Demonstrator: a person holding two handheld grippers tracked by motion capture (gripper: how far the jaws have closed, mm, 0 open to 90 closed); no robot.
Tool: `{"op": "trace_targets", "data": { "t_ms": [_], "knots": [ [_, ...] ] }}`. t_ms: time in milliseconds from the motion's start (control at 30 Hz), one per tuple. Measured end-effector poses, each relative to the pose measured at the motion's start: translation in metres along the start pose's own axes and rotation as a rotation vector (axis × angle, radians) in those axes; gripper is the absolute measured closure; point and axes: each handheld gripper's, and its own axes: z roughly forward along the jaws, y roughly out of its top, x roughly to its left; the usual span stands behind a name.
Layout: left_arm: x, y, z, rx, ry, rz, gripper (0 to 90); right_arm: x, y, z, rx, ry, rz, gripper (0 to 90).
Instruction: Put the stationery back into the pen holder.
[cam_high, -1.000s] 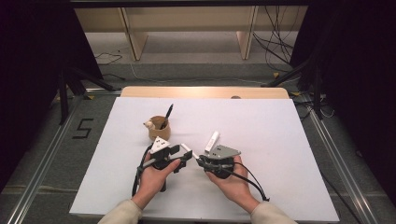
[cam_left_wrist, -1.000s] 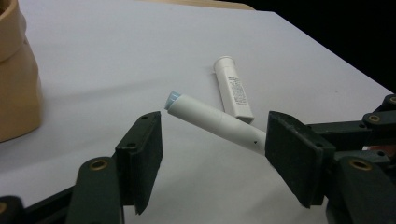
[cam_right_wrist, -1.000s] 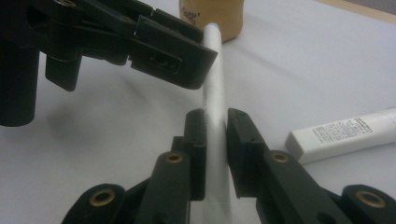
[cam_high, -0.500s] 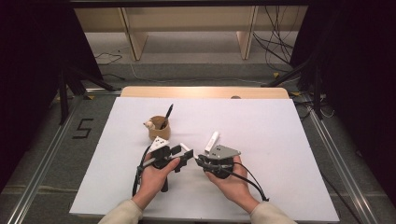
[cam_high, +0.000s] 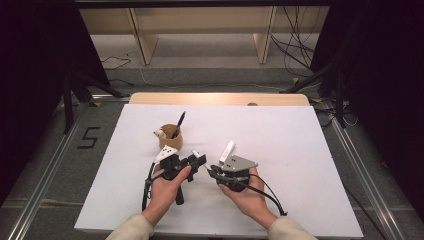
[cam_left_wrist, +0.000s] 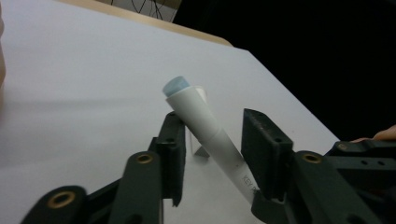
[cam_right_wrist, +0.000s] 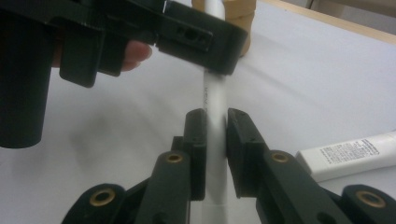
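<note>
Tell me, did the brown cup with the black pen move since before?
No. The brown cup sits at the same spot relative to the table's wooden back edge.

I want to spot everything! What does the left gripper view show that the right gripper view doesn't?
Left gripper view: the white pen has a pale blue end and tilts between the jaws of the left gripper, which have just been closing and don't press it.
Right gripper view: the right gripper shut on the pen, a white tube lying flat, and a wooden cup.
Both: the pen and the white table.
</note>
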Motion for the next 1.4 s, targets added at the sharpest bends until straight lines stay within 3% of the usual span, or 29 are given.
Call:
{"op": "trace_targets", "data": {
  "t_ms": [267, 433, 833, 1400],
  "knots": [
    [-0.008, 0.003, -0.003, -0.033, -0.07, 0.001, 76.4, 0.0, 0.001, -0.001, -0.014, -0.001, 0.002, 78.8],
    [-0.01, 0.004, -0.004, -0.036, -0.079, 0.019, 77.9, 0.0, 0.002, -0.001, -0.02, 0.0, -0.003, 78.4],
    [-0.011, 0.006, -0.006, -0.05, -0.047, 0.1, 78.0, -0.004, 0.001, 0.001, -0.012, -0.02, 0.007, 60.9],
    [-0.008, 0.013, -0.011, -0.076, -0.007, 0.156, 78.0, -0.009, 0.0, -0.002, -0.012, -0.022, 0.028, 45.8]
  ]
}}
